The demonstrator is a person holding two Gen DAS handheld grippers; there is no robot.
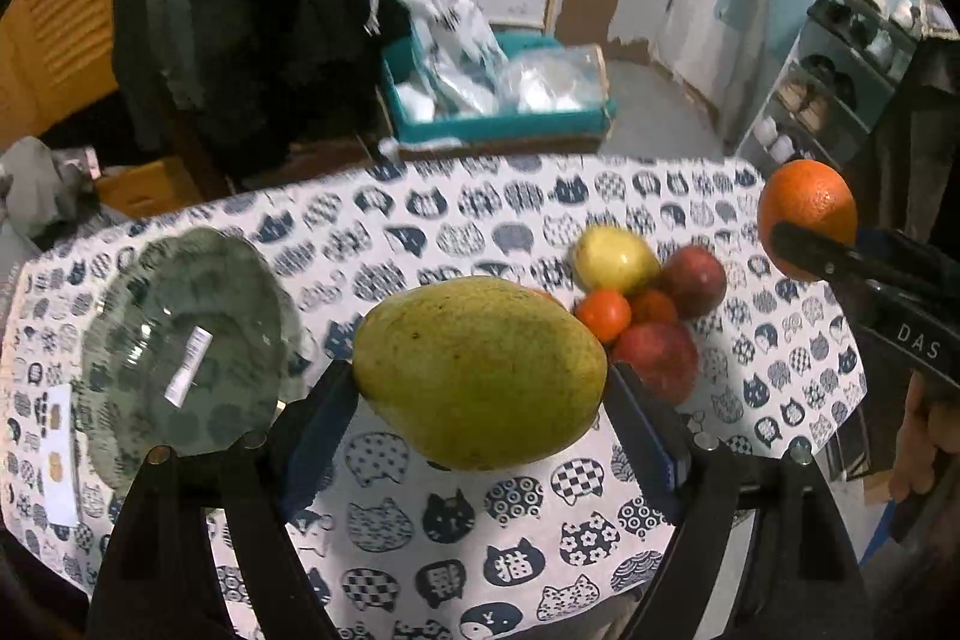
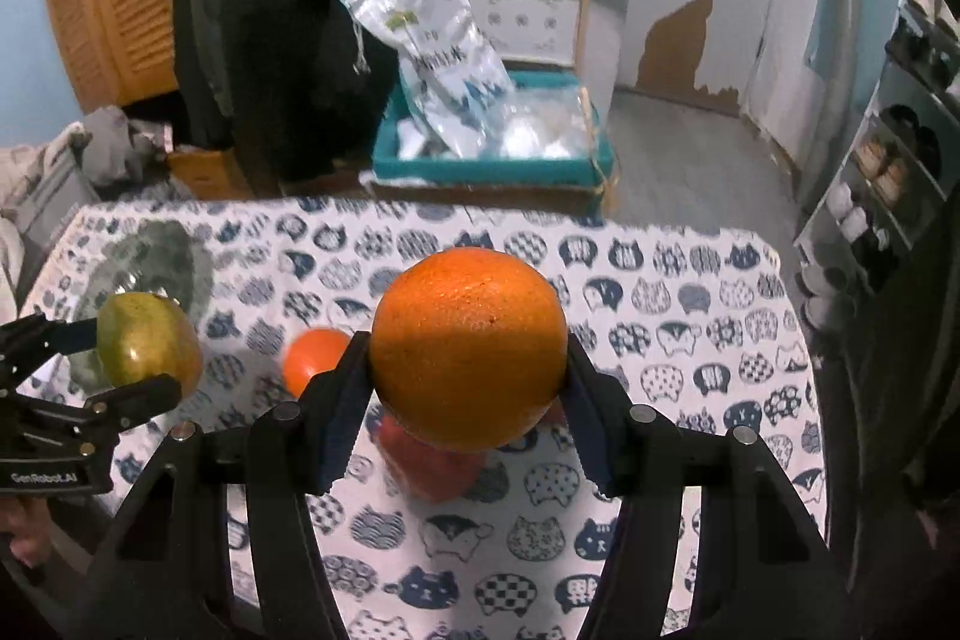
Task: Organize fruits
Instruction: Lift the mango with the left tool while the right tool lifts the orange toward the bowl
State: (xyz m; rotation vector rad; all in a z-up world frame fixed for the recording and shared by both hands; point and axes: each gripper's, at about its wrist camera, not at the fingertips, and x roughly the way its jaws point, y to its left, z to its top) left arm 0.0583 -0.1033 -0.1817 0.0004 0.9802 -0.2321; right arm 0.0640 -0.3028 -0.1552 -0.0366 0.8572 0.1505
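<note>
Mango (image 1: 480, 370) clamped in left jaws, orange (image 2: 468, 347) in right; glass bowl (image 1: 180, 340) holds nothing.

The orange (image 2: 468, 346) had pebbled, glossy peel; the mango (image 1: 480, 370) a matt, speckled skin. The bowl (image 1: 180, 340) was ribbed clear glass on printed cloth (image 1: 480, 520).

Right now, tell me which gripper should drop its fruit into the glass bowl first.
Left. The left gripper grips the mango right beside the glass bowl; the right gripper, holding the orange, is farther off.
</note>
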